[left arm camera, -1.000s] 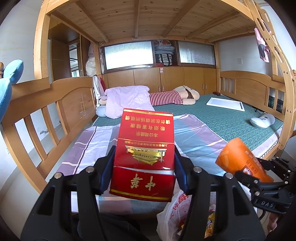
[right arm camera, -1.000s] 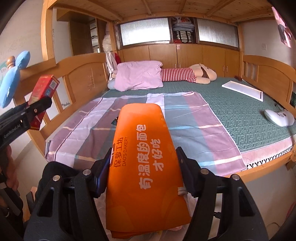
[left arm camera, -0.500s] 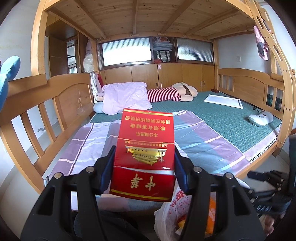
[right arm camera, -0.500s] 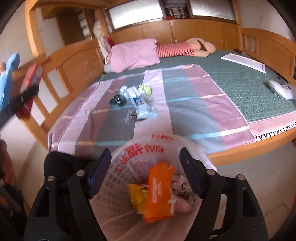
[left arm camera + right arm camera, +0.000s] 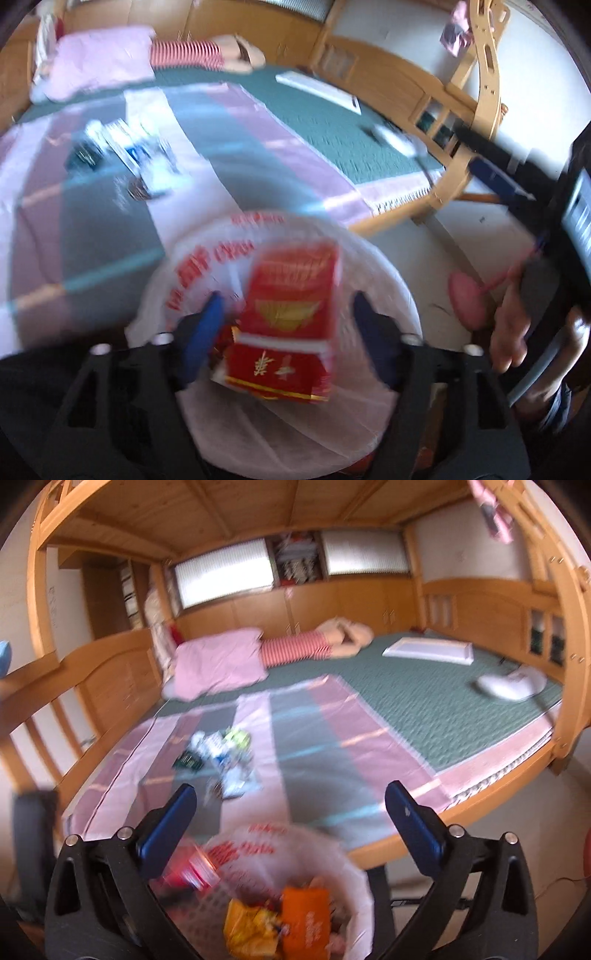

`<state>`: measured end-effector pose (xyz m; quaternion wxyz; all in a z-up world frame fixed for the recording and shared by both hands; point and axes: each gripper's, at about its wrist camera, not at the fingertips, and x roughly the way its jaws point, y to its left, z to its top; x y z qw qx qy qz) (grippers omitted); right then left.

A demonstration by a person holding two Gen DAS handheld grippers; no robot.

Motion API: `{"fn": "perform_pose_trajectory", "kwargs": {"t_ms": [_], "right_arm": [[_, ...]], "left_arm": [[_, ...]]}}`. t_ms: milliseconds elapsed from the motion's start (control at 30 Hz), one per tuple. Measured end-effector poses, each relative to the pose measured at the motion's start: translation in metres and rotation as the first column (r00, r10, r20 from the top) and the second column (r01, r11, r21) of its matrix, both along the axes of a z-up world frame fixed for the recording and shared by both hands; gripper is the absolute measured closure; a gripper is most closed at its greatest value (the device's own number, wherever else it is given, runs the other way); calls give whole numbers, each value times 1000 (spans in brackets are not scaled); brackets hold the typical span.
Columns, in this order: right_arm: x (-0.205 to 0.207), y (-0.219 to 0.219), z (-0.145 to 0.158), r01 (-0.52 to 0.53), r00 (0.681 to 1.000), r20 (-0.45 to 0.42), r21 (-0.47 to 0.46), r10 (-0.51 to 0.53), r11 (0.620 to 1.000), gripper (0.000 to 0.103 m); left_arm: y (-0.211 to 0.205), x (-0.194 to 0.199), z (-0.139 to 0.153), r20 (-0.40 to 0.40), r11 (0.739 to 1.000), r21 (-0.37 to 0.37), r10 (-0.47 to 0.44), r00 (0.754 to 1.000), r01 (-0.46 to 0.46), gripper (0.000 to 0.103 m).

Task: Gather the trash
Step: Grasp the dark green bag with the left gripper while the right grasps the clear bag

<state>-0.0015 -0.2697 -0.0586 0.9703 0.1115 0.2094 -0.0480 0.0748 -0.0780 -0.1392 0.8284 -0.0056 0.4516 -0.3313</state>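
The red cigarette box [image 5: 288, 325] sits between the spread fingers of the left gripper [image 5: 286, 328], right over the mouth of the white bin bag [image 5: 369, 266]. The jaws stand wider than the box, so I'd judge it let go and dropping, though the blur stops me swearing no pad touches it. The likely slip is that it catches the bag's soft rim and tips out onto the floor, since the bag stands off the near edge of the bed [image 5: 424, 834] with nothing firm holding its mouth wide that I can see. The right gripper [image 5: 288, 805] hangs above the same bag with its jaws apart and nothing in them. From its camera a red smear [image 5: 192, 871] shows against the bag's left wall, probably the same box, beside an orange bread wrapper [image 5: 306, 919] and a yellow packet [image 5: 247, 930] already inside. More litter [image 5: 221, 760] waits on the striped sheet [image 5: 317, 738] toward the middle of the bed (a dark packet and some pale wrappers, too smeared to name). How full the bag is, and what props it up, is cut off at the bottom of both views.
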Motion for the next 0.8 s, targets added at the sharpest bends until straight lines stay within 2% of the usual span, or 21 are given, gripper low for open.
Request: {"fn": "perform_pose_trajectory", "kwargs": {"t_ms": [133, 200, 300, 400, 467, 533, 567, 667, 700, 733, 767, 800], "right_arm": [[4, 0, 7, 82, 991, 107, -40, -77, 996, 3], [9, -3, 9, 87, 985, 152, 7, -87, 996, 3], [28, -6, 8, 63, 988, 139, 67, -72, 996, 3], [51, -1, 7, 19, 992, 126, 49, -25, 999, 3], [65, 8, 8, 13, 995, 101, -10, -12, 1000, 3], [87, 22, 8, -27, 996, 77, -81, 33, 996, 3], [101, 29, 7, -47, 997, 47, -114, 53, 992, 3], [141, 50, 1, -151, 988, -35, -148, 147, 977, 6], [151, 55, -1, -181, 983, -50, -140, 176, 973, 12], [171, 65, -7, -221, 974, -90, -132, 210, 966, 28], [185, 71, -11, -225, 970, -121, -138, 209, 965, 45], [202, 78, -17, -223, 968, -148, -142, 202, 964, 57]], "left_arm": [[10, 8, -3, 21, 999, -34, 23, 1000, -22, 6], [21, 13, -1, 59, 996, -59, 73, 996, -69, 4], [47, 24, 3, 124, 982, -102, 172, 977, -160, 4], [81, 38, 8, 205, 940, -178, 324, 923, -291, 4], [104, 55, 12, 272, 895, -188, 443, 854, -404, 4], [120, 77, 14, 289, 859, -199, 511, 809, -472, 4], [130, 94, 14, 274, 832, -196, 554, 786, -519, 4], [155, 145, 5, 235, 727, -152, 684, 690, -669, 4], [164, 159, 2, 211, 702, -147, 711, 671, -697, 4], [172, 178, -4, 177, 687, -136, 726, 665, -714, 4], [178, 195, -9, 156, 686, -112, 727, 669, -719, 12], [183, 211, -17, 154, 680, -74, 731, 665, -730, 33]]}}
